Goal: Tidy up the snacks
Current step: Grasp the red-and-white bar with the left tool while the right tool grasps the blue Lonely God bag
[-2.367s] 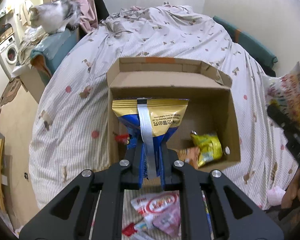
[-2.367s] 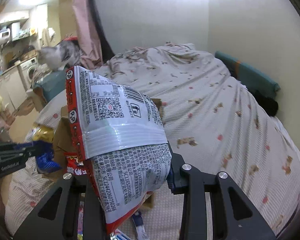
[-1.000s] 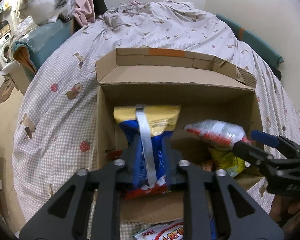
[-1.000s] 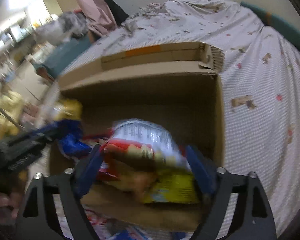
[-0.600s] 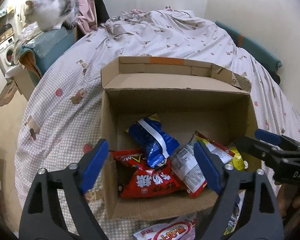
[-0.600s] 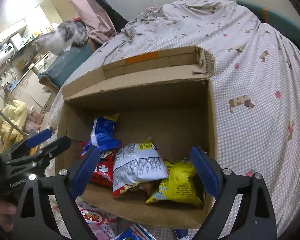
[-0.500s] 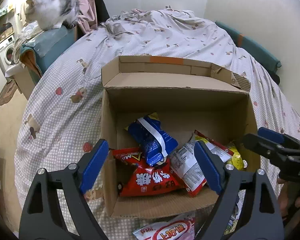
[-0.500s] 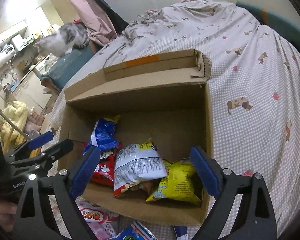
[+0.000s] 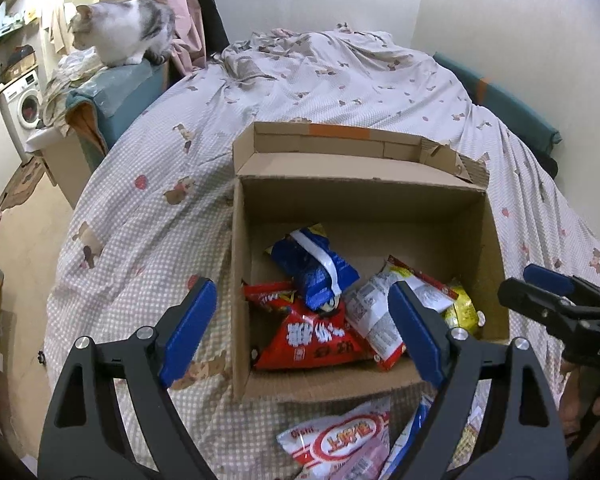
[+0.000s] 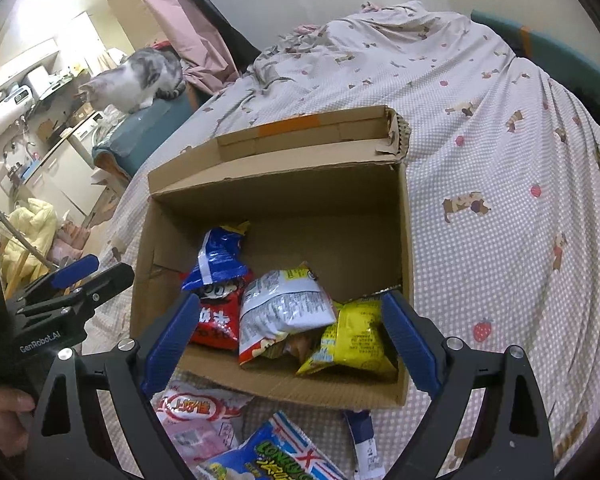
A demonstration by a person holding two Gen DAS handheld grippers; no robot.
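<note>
Snacks lie heaped in the open cardboard box (image 9: 360, 208) on the bed (image 9: 340, 80): a blue bag (image 9: 314, 266) atop a red bag (image 9: 312, 338), beside a white bag (image 10: 284, 306) and a yellow bag (image 10: 356, 340). More packets (image 10: 196, 408) lie before the box. Left gripper (image 9: 302, 332) and right gripper (image 10: 288, 338) both gape wide, empty.

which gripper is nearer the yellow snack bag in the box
Right. The right gripper hangs open just before the yellow bag; the left gripper is over the box's other side.
</note>
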